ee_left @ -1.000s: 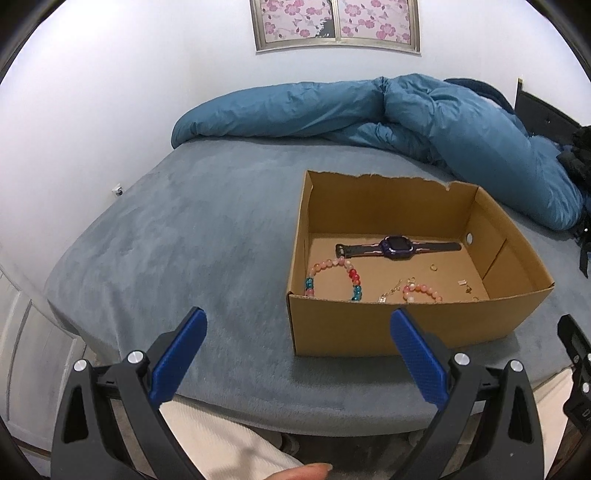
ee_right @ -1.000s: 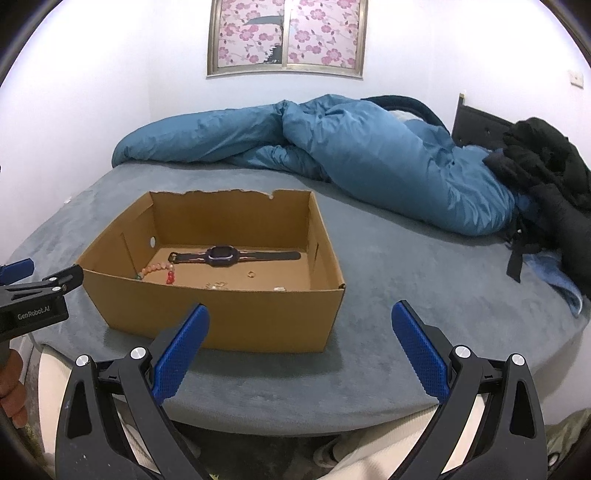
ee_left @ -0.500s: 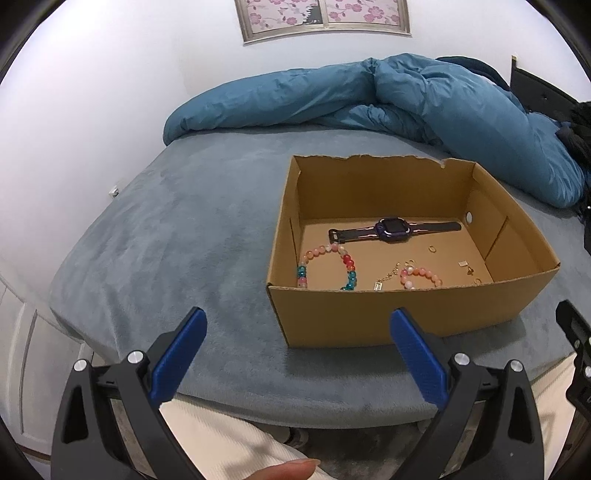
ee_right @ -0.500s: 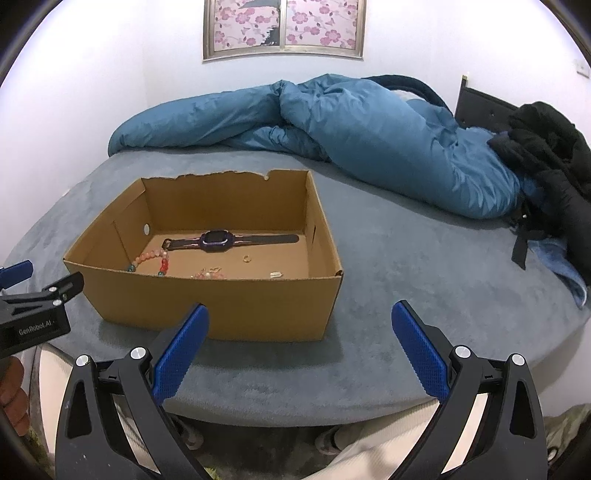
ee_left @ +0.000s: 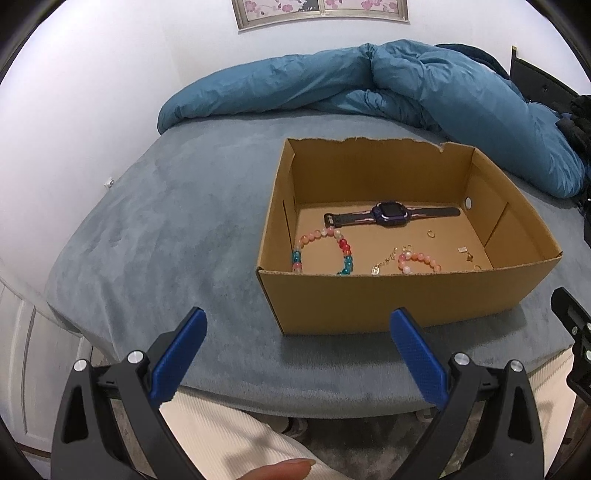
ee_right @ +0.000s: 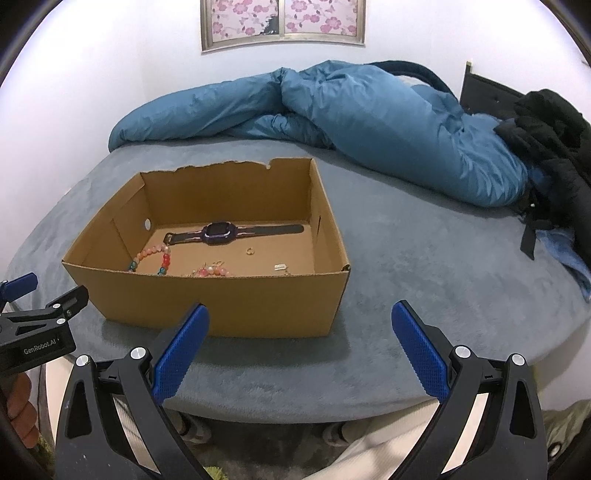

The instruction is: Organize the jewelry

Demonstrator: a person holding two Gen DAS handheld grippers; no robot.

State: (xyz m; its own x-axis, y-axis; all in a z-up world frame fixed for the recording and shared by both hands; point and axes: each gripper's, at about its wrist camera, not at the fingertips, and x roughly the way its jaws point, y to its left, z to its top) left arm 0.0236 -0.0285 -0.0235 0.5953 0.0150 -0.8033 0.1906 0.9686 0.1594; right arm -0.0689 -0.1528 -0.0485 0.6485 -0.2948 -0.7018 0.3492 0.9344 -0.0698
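An open cardboard box (ee_left: 388,299) (ee_right: 229,299) sits on the grey bed near its front edge. Inside lie a purple-faced watch (ee_left: 389,215) (ee_right: 219,232), a multicoloured bead bracelet (ee_left: 325,251) (ee_right: 162,258), a smaller pink bead bracelet (ee_left: 419,260) (ee_right: 212,272), a small gold ring (ee_left: 431,233) (ee_right: 250,251) and a few tiny gold pieces (ee_left: 468,255). My left gripper (ee_left: 295,338) is open and empty, just in front of the box's left front corner. My right gripper (ee_right: 297,330) is open and empty, in front of the box's right front corner.
A rumpled blue duvet (ee_left: 388,85) (ee_right: 351,122) lies across the back of the bed (ee_left: 177,221). Dark clothes (ee_right: 554,147) are piled at the right. A framed flower picture (ee_right: 282,20) hangs on the white wall. The person's light trousers (ee_left: 229,435) show below.
Both grippers have moved closer to the bed and tilted down, so the box looks larger and its contents show more fully. Both stay open and empty.
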